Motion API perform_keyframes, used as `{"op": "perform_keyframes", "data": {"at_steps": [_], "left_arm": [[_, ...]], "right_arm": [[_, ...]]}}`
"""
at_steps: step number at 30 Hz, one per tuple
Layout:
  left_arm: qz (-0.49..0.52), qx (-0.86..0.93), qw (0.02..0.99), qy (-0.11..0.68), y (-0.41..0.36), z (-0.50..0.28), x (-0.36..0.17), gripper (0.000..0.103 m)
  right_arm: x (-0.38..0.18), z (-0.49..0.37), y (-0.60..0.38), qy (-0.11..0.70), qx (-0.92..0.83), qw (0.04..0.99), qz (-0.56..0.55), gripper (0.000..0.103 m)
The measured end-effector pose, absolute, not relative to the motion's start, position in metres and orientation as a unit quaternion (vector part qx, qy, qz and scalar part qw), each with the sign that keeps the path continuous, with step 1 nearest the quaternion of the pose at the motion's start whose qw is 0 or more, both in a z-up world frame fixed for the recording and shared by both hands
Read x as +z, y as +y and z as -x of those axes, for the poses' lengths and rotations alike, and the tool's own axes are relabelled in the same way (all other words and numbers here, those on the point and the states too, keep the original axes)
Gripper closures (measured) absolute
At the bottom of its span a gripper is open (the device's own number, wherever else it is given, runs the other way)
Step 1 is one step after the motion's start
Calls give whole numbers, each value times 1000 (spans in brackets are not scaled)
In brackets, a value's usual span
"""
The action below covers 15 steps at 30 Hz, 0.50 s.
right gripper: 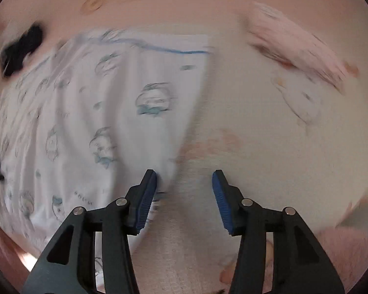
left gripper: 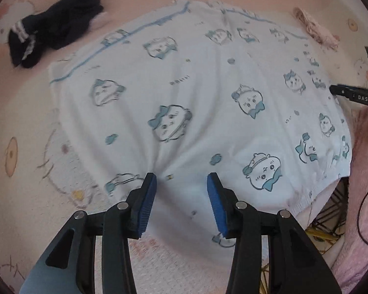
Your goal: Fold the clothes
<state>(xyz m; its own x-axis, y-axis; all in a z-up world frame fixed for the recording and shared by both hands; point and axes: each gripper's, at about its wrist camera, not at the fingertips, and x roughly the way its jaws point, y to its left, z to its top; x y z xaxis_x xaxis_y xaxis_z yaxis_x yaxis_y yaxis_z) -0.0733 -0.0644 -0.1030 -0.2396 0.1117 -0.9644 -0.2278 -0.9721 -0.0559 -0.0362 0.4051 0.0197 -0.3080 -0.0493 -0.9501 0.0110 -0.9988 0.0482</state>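
Blue-padded left gripper (left gripper: pixel 181 176) hovers with jaws parted over the near edge of a white cotton garment printed with blue cartoon faces (left gripper: pixel 196 93), spread on pink printed bedding (left gripper: pixel 24 122); right gripper (right gripper: pixel 184 174), likewise parted and empty, straddles its side edge. A dark navy sock (left gripper: pixel 54 27) lies beyond. Uneven pinches risk a crooked fold.

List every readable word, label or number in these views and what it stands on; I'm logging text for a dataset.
"DAS": white letters on the black right claw at the edge of the left wrist view; anything further is cut off.
Small dark print marks on the white cartoon-print garment: too small and blurred to read.
Right wrist view: motion-blurred, nothing readable.
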Motion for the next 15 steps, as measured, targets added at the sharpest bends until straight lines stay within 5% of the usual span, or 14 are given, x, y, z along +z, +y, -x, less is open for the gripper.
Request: {"op": "perform_keyframes", "data": {"at_steps": [8, 15], "left_arm": [[573, 816, 79, 16, -19, 109, -96, 58], [601, 795, 63, 51, -9, 122, -114, 56]], "right_arm": [[18, 28, 332, 38, -829, 99, -550, 55], [13, 29, 338, 79, -823, 61, -560, 55]]}}
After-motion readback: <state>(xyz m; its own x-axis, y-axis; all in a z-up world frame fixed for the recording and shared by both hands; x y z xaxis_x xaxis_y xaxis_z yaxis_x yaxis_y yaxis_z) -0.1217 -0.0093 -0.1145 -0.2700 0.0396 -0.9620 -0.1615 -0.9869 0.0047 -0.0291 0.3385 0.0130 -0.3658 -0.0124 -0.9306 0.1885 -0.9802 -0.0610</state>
